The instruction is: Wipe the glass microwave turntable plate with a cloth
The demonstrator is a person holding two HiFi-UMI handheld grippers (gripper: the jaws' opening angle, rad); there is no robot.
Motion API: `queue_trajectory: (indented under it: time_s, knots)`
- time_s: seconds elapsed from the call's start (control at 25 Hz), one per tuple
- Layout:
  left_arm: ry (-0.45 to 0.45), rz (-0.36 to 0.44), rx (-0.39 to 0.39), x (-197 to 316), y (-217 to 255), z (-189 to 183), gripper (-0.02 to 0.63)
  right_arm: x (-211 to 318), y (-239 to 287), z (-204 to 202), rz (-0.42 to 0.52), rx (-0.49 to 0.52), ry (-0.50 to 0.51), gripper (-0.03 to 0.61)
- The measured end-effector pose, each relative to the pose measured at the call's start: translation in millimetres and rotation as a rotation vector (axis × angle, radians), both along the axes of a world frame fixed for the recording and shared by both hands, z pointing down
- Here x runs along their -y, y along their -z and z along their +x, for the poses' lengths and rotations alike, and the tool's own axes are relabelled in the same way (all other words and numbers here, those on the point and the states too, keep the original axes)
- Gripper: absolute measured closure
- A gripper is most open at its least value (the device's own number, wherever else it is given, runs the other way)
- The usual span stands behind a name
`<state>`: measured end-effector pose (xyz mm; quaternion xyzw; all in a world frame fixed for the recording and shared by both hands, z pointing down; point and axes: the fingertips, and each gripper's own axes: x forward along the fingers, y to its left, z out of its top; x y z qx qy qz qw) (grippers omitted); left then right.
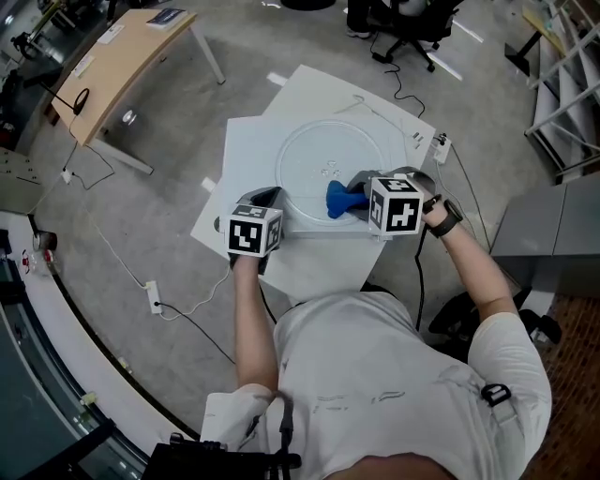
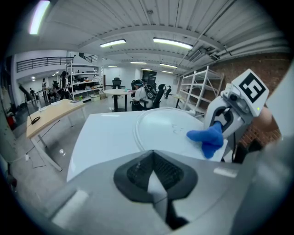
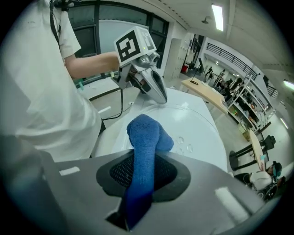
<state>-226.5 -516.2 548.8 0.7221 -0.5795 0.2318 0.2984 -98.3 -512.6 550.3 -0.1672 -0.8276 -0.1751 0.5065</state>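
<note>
The round glass turntable plate [image 1: 328, 167] lies flat on a white table [image 1: 246, 150]. My right gripper [image 1: 358, 190] is shut on a blue cloth [image 1: 341, 199], and the cloth's free end rests on the plate's near right rim. In the right gripper view the cloth [image 3: 143, 137] stands up between the jaws over the plate [image 3: 197, 128]. My left gripper [image 1: 270, 196] is shut on nothing and sits at the plate's near left edge. The left gripper view shows the plate [image 2: 167, 125], the cloth [image 2: 207, 137] and the right gripper [image 2: 225, 118] at its right.
A power strip [image 1: 441, 147] and a cable lie at the table's far right corner. A wooden desk [image 1: 122, 61] stands at the left, office chairs [image 1: 412, 23] behind, metal shelves [image 1: 572, 75] and a grey cabinet [image 1: 553, 234] at the right. Cables [image 1: 153, 297] trail on the floor.
</note>
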Motion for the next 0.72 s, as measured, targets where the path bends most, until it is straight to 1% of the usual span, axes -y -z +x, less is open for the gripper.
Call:
queue_trajectory:
  time_s: [0.16, 0.28, 0.36, 0.44, 0.52, 0.6, 0.72]
  knots:
    - [0.003, 0.003, 0.001, 0, -1, 2, 0.612, -20, -4, -33, -0.028, 0.048, 0.036, 0.499]
    - [0.002, 0.006, 0.011, 1, -2, 2, 0.612, -17, -1, -61, -0.043, 0.102, 0.011, 0.495]
    - [0.002, 0.008, 0.018, 1, -2, 3, 0.612, -3, 0, -78, -0.033, 0.144, -0.047, 0.494]
    - [0.002, 0.008, 0.019, 0, -3, 4, 0.612, 18, -1, -91, 0.0, 0.178, -0.123, 0.494]
    - [0.001, 0.006, 0.016, 1, -4, 4, 0.612, 41, -1, -99, 0.013, 0.202, -0.205, 0.494]
    - [0.0, 0.005, 0.016, 1, -4, 4, 0.612, 64, -1, -100, 0.019, 0.216, -0.282, 0.494]
    - [0.001, 0.008, 0.02, 1, -4, 5, 0.612, 96, -1, -88, 0.054, 0.219, -0.365, 0.494]
